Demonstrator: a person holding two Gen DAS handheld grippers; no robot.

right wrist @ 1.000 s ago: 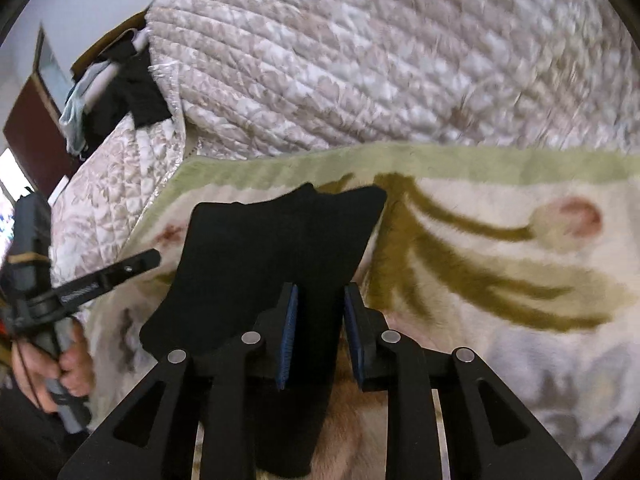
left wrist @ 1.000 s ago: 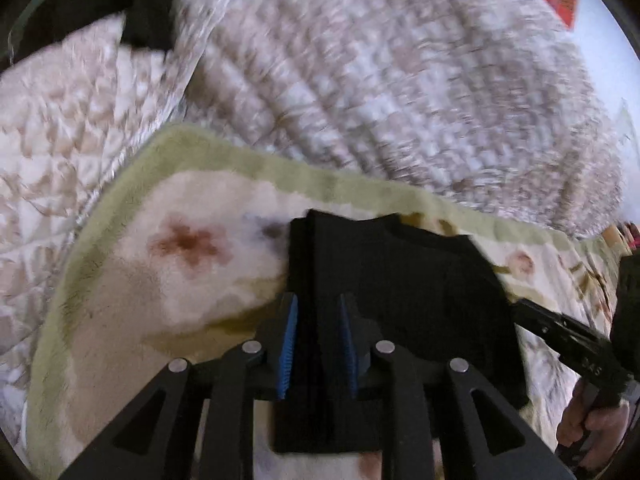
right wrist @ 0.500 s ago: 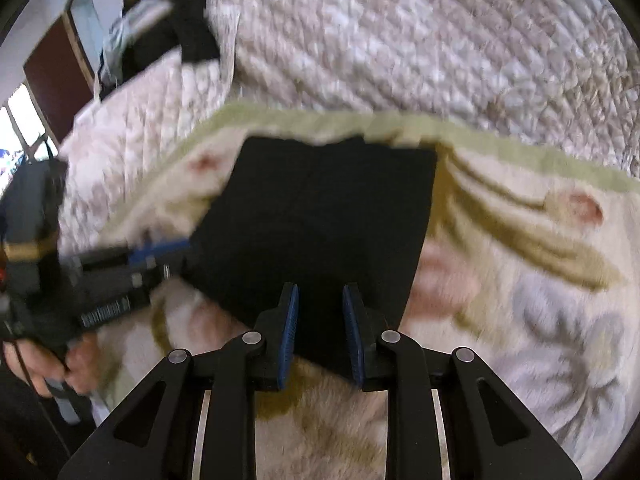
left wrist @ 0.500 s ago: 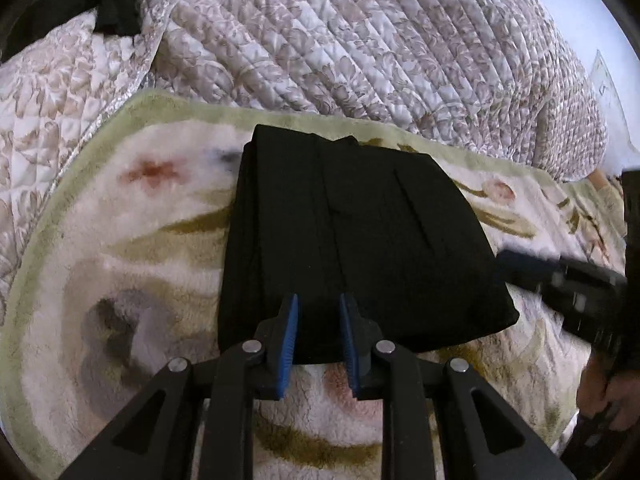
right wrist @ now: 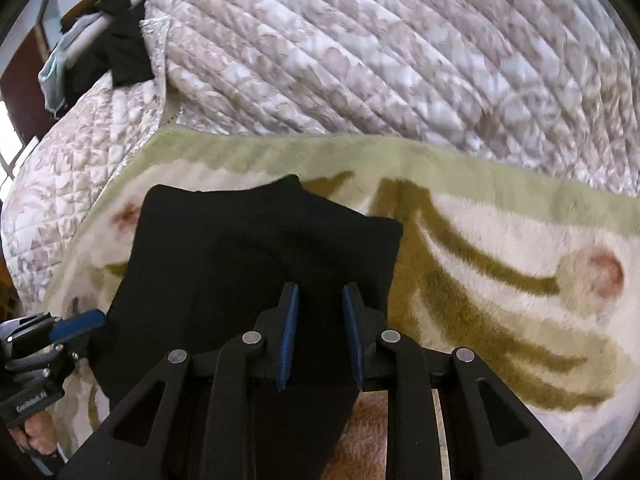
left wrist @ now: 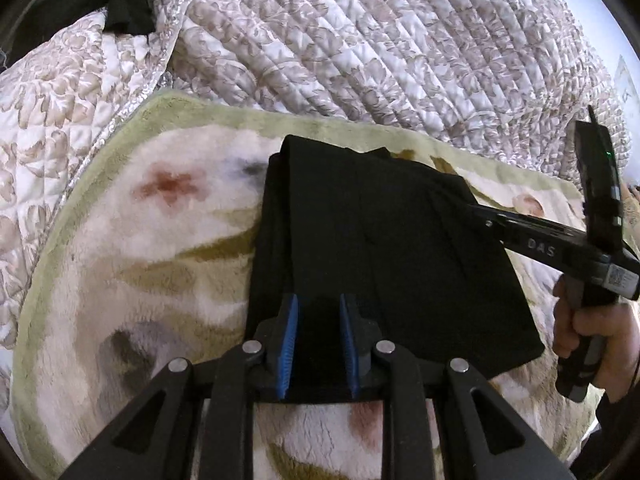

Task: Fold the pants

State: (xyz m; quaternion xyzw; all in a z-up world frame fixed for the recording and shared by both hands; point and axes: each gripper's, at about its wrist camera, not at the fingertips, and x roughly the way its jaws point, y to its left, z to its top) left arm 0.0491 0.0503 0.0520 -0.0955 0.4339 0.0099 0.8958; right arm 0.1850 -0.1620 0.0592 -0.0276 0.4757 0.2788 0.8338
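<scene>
- Off to the left gripper's left and ahead lies a quilted bedspread (left wrist: pixel 380 40), with a dark garment (left wrist: pixel 124 8) bunched at its far-left corner; neither looks to be part of the job.
- Beneath the left gripper (left wrist: pixel 318 344) spreads a fleecy floral blanket (left wrist: pixel 120 280), and on it, directly ahead of the fingers, lie the black pants (left wrist: pixel 380 260), already folded down into a compact, roughly rectangular stack with layered edges showing along its left side.
- The left gripper's blue pads stand a narrow way apart with the near edge of the pants between them; the fabric fills the gap, yet I cannot tell whether the pads truly pinch it.
- To the left gripper's right, a hand (left wrist: pixel 588 332) holds the right gripper (right wrist: pixel 320 338), whose fingers reach in over the stack's right side.
- In the right wrist view its pads are likewise a narrow way apart, over the near right corner of the pants; a flap of cloth hangs below them, off the blanket's near edge, so it looks gripped, though the pad contact is not clear.
- Progress, as a judgement: the main folds seem done. What is left is laying the near edge and that hanging flap flat, squaring the stack's uneven far corner, and letting go.
</scene>
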